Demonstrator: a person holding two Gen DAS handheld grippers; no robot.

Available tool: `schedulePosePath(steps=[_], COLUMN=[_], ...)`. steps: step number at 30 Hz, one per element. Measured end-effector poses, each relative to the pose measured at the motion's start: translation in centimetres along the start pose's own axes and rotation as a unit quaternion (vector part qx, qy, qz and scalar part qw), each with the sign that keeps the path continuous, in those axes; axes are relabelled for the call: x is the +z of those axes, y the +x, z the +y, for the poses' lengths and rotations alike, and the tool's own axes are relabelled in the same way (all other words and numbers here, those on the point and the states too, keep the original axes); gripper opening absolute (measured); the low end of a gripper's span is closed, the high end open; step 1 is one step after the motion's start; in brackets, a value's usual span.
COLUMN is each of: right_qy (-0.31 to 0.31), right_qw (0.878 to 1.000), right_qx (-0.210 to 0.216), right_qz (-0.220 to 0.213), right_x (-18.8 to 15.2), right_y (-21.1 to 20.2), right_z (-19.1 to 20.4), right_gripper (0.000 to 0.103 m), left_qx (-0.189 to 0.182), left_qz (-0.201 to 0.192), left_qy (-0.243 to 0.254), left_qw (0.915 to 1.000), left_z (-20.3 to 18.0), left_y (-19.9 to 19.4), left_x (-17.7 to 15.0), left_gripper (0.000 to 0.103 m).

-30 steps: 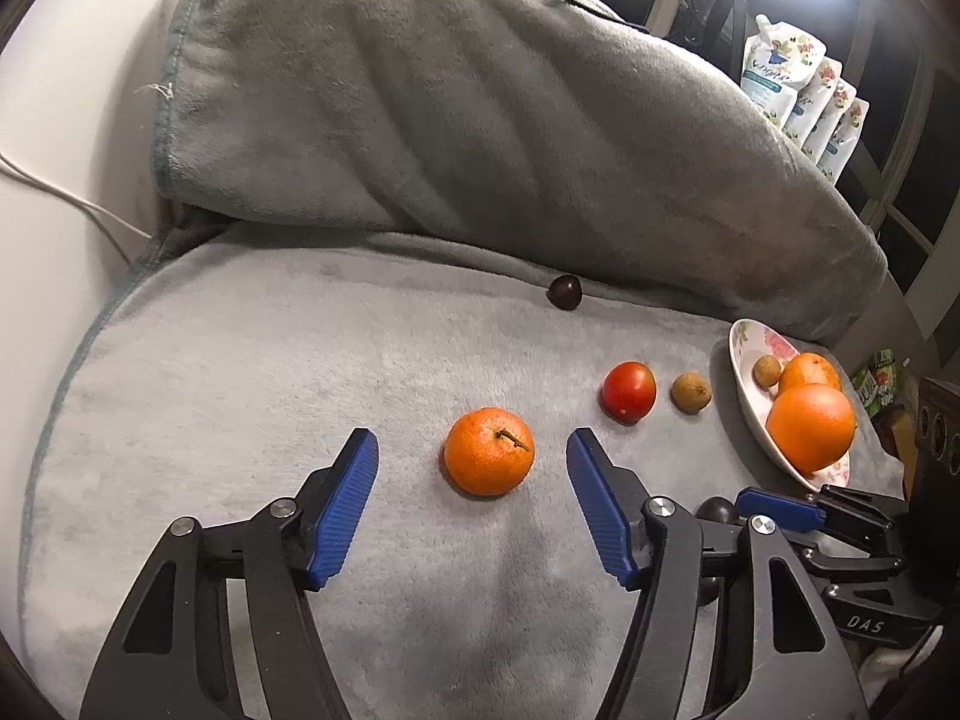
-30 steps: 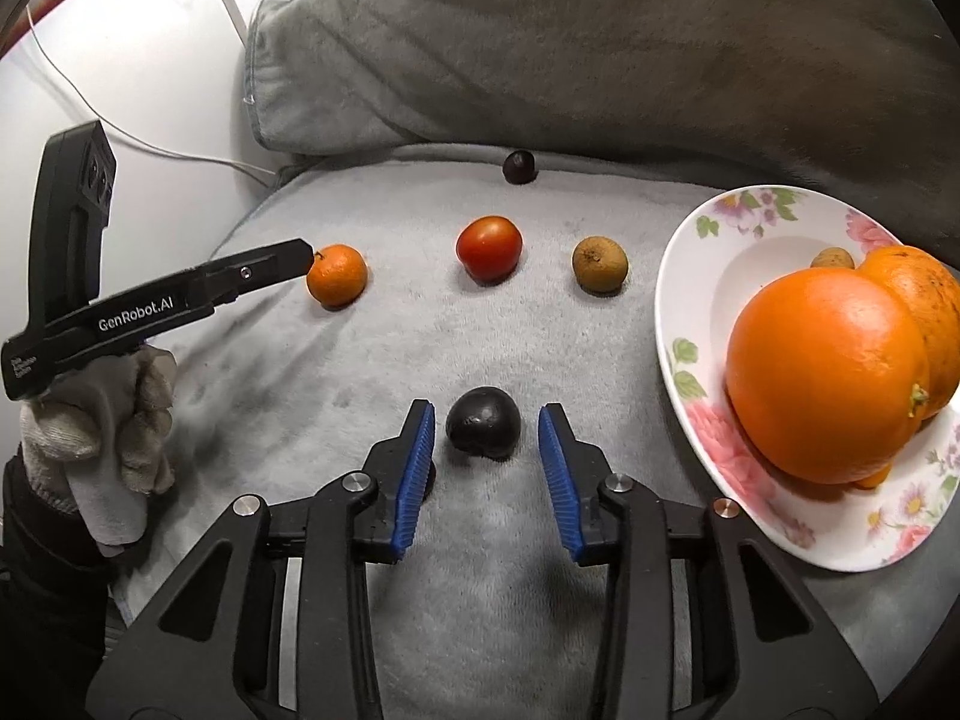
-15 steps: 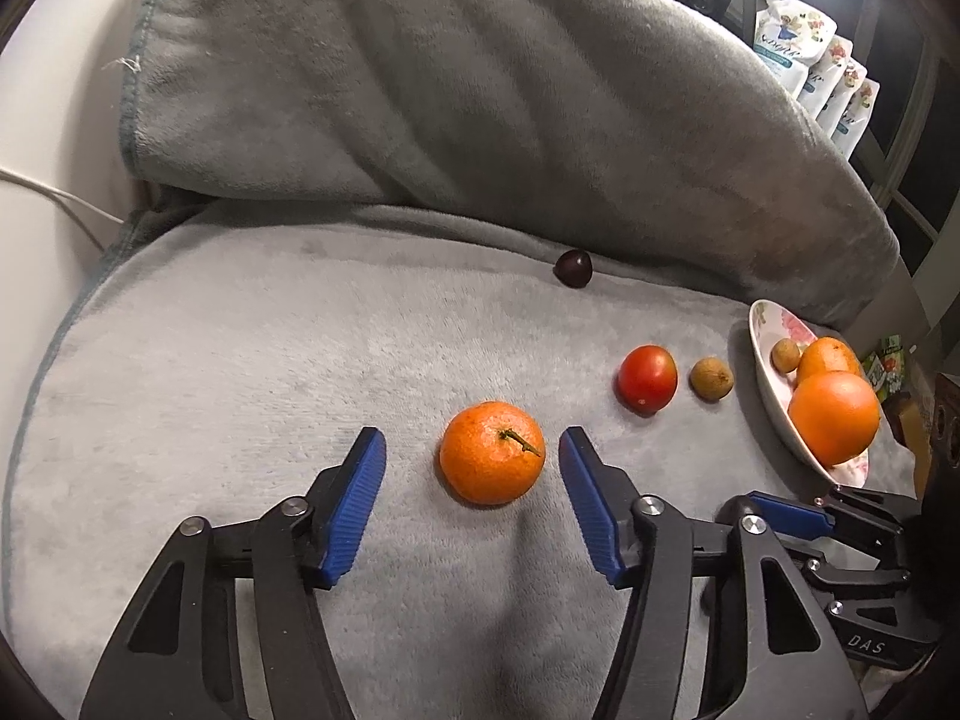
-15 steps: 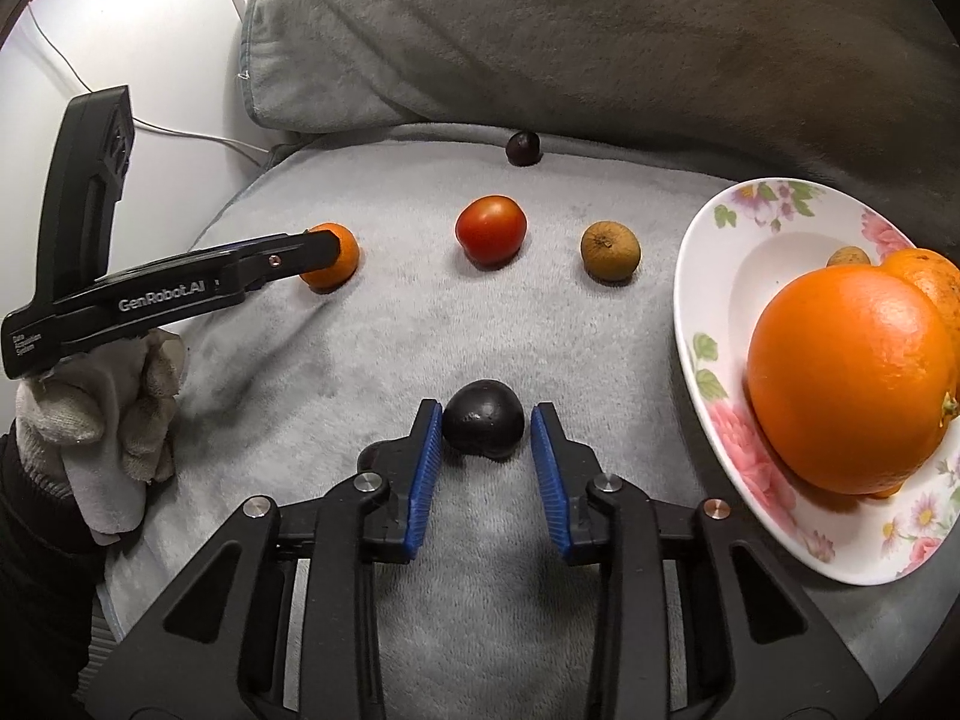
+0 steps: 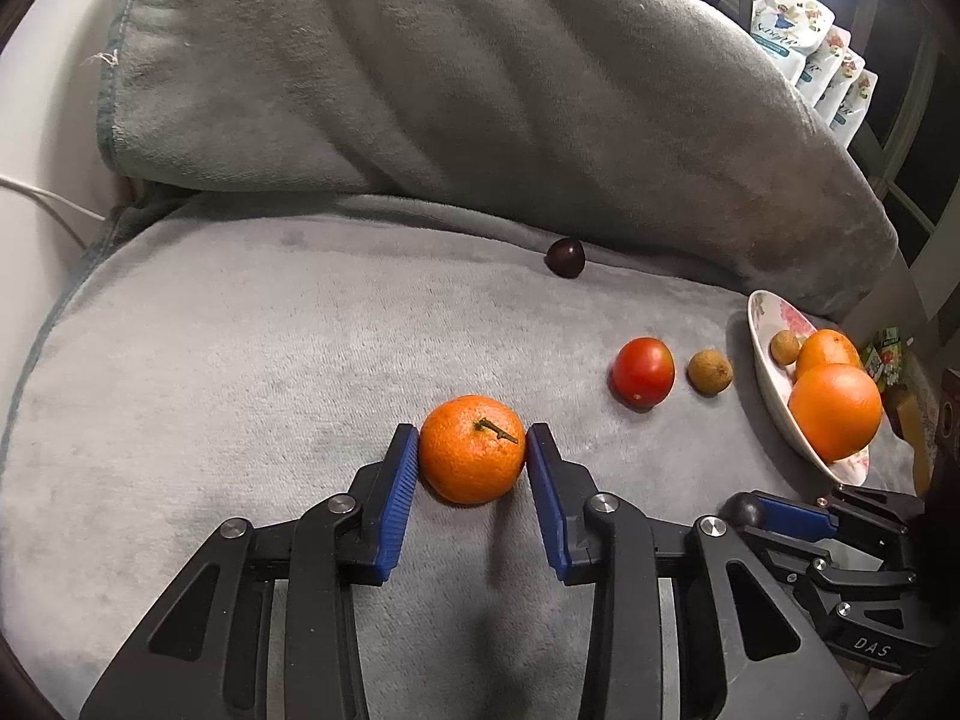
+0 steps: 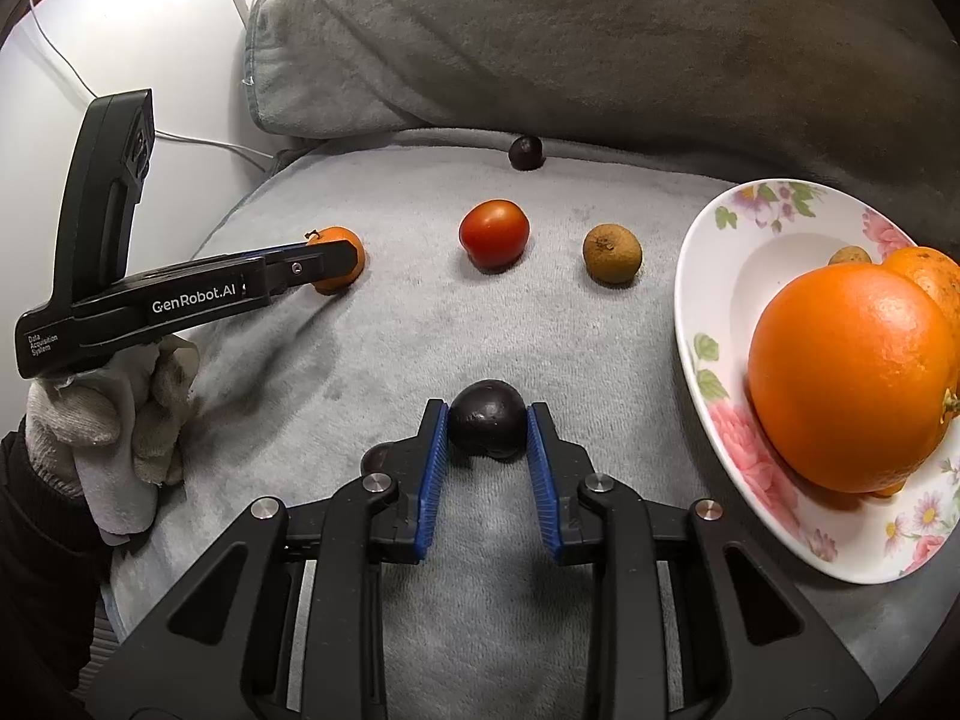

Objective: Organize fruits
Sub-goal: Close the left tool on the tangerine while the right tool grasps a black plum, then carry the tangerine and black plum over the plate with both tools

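A mandarin (image 5: 471, 450) with a short stem lies on the grey blanket (image 5: 240, 360). My left gripper (image 5: 472, 432) is closing on it, and both blue pads touch its sides. A dark plum (image 6: 487, 426) sits between the pads of my right gripper (image 6: 487, 408), whose closing jaws press it on both sides. In the right wrist view the left gripper (image 6: 336, 255) reaches in from the left and hides part of the mandarin (image 6: 339, 237). A flowered plate (image 6: 708, 276) at the right holds a large orange (image 6: 852, 378), a second orange and a small brown fruit.
A red tomato (image 6: 494, 233), a brown round fruit (image 6: 612, 254) and another dark plum (image 6: 526, 152) lie loose on the blanket. A grey cushion (image 5: 480, 90) rises behind them. A gloved hand (image 6: 114, 414) holds the left gripper. Pouches (image 5: 798, 48) stand far right.
The left jaws have come in from wide apart to touch the mandarin. The right jaws have narrowed onto the dark plum. Neither hand has shifted much.
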State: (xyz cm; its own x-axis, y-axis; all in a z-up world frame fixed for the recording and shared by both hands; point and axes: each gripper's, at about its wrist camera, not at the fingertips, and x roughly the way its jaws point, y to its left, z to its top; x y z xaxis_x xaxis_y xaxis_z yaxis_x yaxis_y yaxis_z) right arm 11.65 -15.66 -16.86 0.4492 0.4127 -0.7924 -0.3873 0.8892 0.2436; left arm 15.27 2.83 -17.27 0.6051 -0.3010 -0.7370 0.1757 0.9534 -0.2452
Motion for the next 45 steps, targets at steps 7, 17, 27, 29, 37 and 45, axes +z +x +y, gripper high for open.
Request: schedulePosePath(steps=[7, 17, 27, 29, 37, 45], right_qy=[0.002, -0.001, 0.003, 0.005, 0.028, 0.056], right_qw=[1.000, 0.999, 0.995, 0.995, 0.991, 0.988], right_qx=[0.005, 0.007, -0.013, -0.018, -0.039, -0.059], right_qz=[-0.011, -0.041, -0.095, -0.102, -0.123, -0.131], right_x=[-0.1, 0.3, 1.0, 1.2, 0.7, -0.3], right_y=[-0.8, -3.6, -8.2, -8.8, -11.5, -13.1], right_z=[-0.3, -0.2, -1.5, -2.0, -4.9, -7.9], right_gripper=[0.027, 0.027, 0.027, 0.027, 0.027, 0.027], left_qx=[-0.003, -0.015, -0.037, -0.043, -0.065, -0.085], left_qz=[-0.008, -0.020, -0.028, -0.030, -0.037, -0.034], left_qy=[-0.010, -0.006, 0.012, 0.016, 0.029, 0.050], left_qw=[0.9999, 0.9997, 0.9988, 0.9985, 0.9968, 0.9946], left_z=[0.3, -0.8, -3.9, -4.5, -7.5, -10.5], left_y=[-0.8, -2.0, -2.3, -2.3, -1.8, -1.0], left_x=[0.0, 0.8, 1.8, 2.1, 3.4, 4.3], left_gripper=[0.035, 0.035, 0.035, 0.035, 0.035, 0.035])
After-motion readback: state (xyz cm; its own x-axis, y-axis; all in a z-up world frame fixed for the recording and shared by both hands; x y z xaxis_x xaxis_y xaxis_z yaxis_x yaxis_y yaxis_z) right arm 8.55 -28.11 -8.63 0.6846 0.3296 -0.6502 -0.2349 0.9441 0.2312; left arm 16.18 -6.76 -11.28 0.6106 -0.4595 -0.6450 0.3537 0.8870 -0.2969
